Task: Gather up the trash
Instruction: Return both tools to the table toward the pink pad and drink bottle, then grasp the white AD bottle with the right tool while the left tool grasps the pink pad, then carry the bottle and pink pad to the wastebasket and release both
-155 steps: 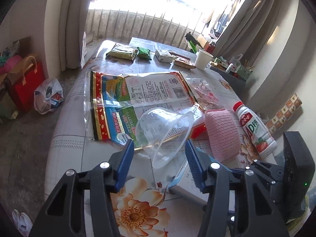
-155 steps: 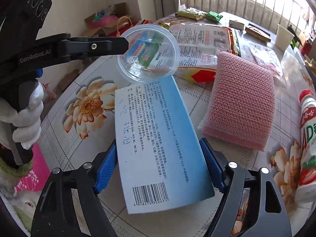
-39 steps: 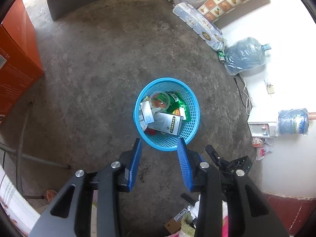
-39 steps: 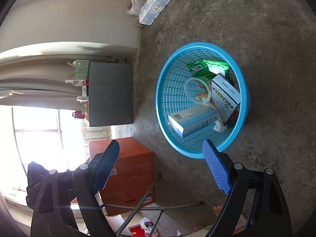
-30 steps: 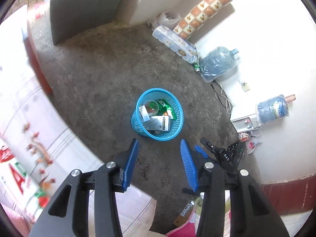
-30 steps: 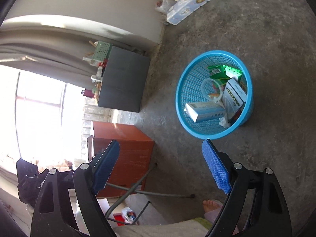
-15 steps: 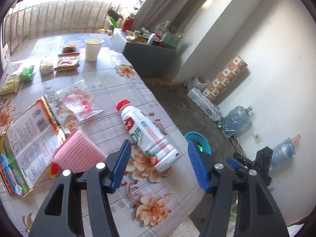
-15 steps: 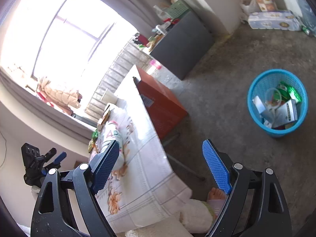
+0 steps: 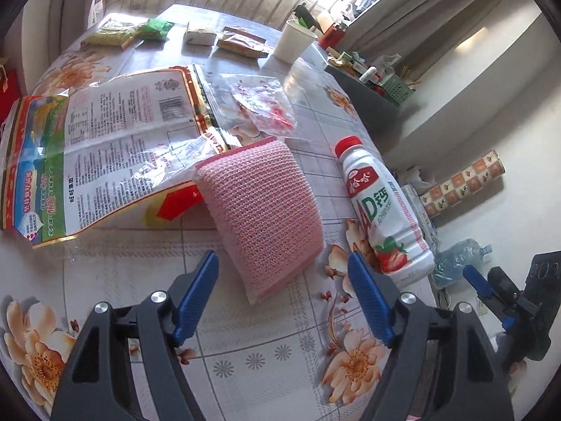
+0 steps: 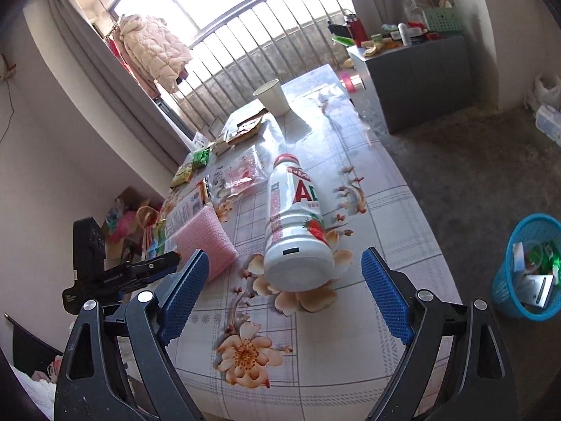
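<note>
- The table [image 9: 266,361], covered in a flowered cloth, fills most of the left wrist view and runs up the middle of the right wrist view.
- A large printed snack bag [image 9: 105,147] lies flat at the left of the left wrist view; the right wrist view shows only its edge at centre left.
- The left gripper [image 9: 282,301] tilts down over the table at the bottom of its own frame. Its jaws have just been opening, stand apart and hold nothing. The near end of the pink knitted pad [image 9: 263,210] lies on the cloth just above the gap between them.
- The right gripper [image 10: 284,294] also tilts down, jaws wide and empty. The base of the white drink bottle [image 10: 298,224] faces the gap between them, untouched.
- That bottle lies on its side with its red cap pointing away, just right of the pad in the left wrist view.
- Only the right wrist view shows the blue trash basket [image 10: 505,280], on the floor at the right edge, with boxes and wrappers inside.
- A paper cup [image 9: 296,42] stands at the far end of the table.
</note>
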Available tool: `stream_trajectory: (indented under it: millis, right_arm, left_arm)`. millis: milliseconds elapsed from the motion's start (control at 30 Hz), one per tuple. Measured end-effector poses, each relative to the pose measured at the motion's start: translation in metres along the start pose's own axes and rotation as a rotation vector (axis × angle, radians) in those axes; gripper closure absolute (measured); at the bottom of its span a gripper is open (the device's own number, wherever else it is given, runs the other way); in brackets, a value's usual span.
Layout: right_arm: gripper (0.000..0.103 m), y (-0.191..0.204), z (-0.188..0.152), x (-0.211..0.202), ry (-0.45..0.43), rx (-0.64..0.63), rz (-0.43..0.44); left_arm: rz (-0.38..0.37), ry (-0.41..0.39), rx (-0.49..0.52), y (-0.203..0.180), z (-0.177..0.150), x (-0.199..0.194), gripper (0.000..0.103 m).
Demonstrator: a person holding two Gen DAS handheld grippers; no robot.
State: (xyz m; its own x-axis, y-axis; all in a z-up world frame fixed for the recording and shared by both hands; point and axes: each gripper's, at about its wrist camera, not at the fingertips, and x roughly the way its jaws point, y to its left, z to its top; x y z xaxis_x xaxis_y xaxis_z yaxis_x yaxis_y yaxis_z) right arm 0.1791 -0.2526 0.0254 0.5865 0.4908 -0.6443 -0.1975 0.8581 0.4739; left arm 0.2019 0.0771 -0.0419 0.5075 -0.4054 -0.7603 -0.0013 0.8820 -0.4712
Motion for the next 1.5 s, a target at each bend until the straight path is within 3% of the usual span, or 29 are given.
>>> stream_trajectory:
  millis: [300, 500, 600, 667, 700, 767, 800, 1067, 1500]
  right_arm:
    - [0.018, 0.008, 0.031, 0.039, 0.098, 0.005, 0.073]
    - [0.018, -0.006, 0.056, 0.090, 0.220, 0.078, 0.130]
    - [0.019, -0.009, 0.060, 0.111, 0.284, 0.084, 0.133]
    - [0.027, -0.011, 0.057, 0.122, 0.326, 0.090, 0.123]
    - [0.030, -0.011, 0.055, 0.127, 0.345, 0.087, 0.114]
    - [0.045, -0.012, 0.051, 0.130, 0.368, 0.087, 0.090]
    - [0.045, -0.013, 0.048, 0.130, 0.375, 0.088, 0.086]
    - [0.046, -0.011, 0.026, 0.104, 0.349, 0.100, 0.048]
    - [0.046, -0.022, -0.007, 0.060, 0.300, 0.197, 0.064]
  left_arm:
    - [-0.074, -0.029, -0.110, 0.025, 0.009, 0.030, 0.029]
    - [-0.099, -0.047, -0.105, 0.023, 0.010, 0.033, 0.030]
    - [-0.100, -0.053, -0.108, 0.024, 0.009, 0.034, 0.041]
    - [-0.089, -0.058, -0.093, 0.023, 0.008, 0.035, 0.051]
    - [-0.081, -0.064, -0.082, 0.022, 0.007, 0.035, 0.052]
    - [-0.076, -0.074, -0.063, 0.019, 0.006, 0.034, 0.055]
    - [-0.072, -0.081, -0.054, 0.017, 0.006, 0.033, 0.056]
    - [-0.080, -0.090, 0.014, 0.004, 0.001, 0.019, 0.069]
    - [-0.126, -0.058, 0.078, -0.020, -0.029, -0.007, 0.070]
